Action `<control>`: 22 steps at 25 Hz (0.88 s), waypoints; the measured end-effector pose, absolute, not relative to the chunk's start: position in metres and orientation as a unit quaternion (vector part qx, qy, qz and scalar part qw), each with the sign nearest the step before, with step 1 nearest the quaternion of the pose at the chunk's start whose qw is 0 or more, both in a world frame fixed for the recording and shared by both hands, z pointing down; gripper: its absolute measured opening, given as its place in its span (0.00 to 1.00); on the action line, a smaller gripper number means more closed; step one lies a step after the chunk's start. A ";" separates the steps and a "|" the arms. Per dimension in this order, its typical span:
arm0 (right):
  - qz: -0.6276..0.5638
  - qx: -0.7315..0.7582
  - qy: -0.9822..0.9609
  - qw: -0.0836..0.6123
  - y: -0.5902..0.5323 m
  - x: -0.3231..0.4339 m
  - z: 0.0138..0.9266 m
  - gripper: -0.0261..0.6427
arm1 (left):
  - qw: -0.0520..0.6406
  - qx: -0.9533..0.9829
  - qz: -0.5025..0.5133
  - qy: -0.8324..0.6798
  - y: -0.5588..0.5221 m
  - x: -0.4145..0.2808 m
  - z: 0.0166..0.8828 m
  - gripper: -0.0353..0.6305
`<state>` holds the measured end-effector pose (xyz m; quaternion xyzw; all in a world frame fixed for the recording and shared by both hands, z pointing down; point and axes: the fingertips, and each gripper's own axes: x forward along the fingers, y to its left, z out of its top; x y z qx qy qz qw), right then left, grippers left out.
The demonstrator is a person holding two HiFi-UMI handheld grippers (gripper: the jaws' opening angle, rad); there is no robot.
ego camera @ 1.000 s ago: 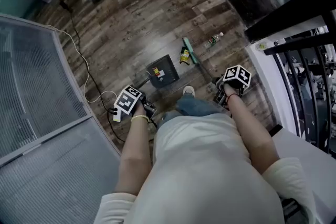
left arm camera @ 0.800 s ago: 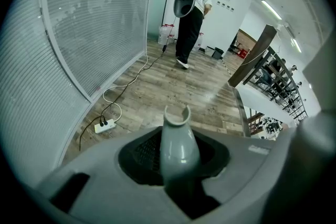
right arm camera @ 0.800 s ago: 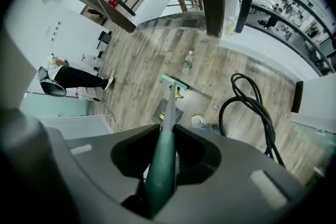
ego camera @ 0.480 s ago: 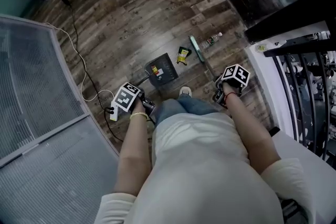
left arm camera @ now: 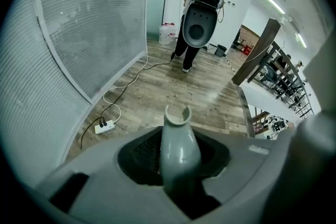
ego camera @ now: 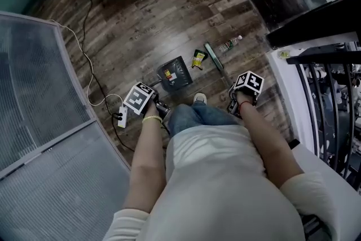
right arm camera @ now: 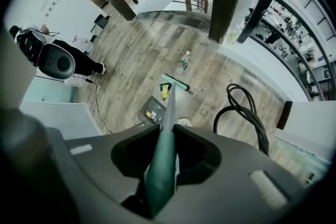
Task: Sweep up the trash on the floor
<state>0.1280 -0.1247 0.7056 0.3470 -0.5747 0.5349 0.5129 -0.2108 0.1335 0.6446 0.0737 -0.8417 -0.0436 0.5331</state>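
1. The left gripper (left arm camera: pixel 178 161), lower left of centre in the head view, is clamped on the grey dustpan handle (left arm camera: pixel 179 136). The handle's open tip points up the frame.
2. The right gripper (right arm camera: pixel 161 168) pinches the green broom handle (right arm camera: pixel 169 113). Its long axis runs straight up the frame to the broom head (right arm camera: pixel 176 83).
3. The dustpan (ego camera: pixel 174 74) lies flat on the wood floor (ego camera: pixel 141 14) at centre, just above the person's shoe (ego camera: pixel 199 98).
4. A yellow wrapper (ego camera: pixel 198 58) lies between the dustpan and the broom head, which is set diagonally.
5. A plastic bottle (ego camera: pixel 230 42) lies beyond the broom head, toward the upper right.
6. A power strip (ego camera: pixel 122 117) with a white cable (ego camera: pixel 84 59) sits at the left.
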 end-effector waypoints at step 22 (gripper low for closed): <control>0.572 0.282 -0.552 0.538 -0.060 0.105 0.703 0.18 | 0.529 0.074 -0.036 -0.845 0.128 -0.210 0.646 0.21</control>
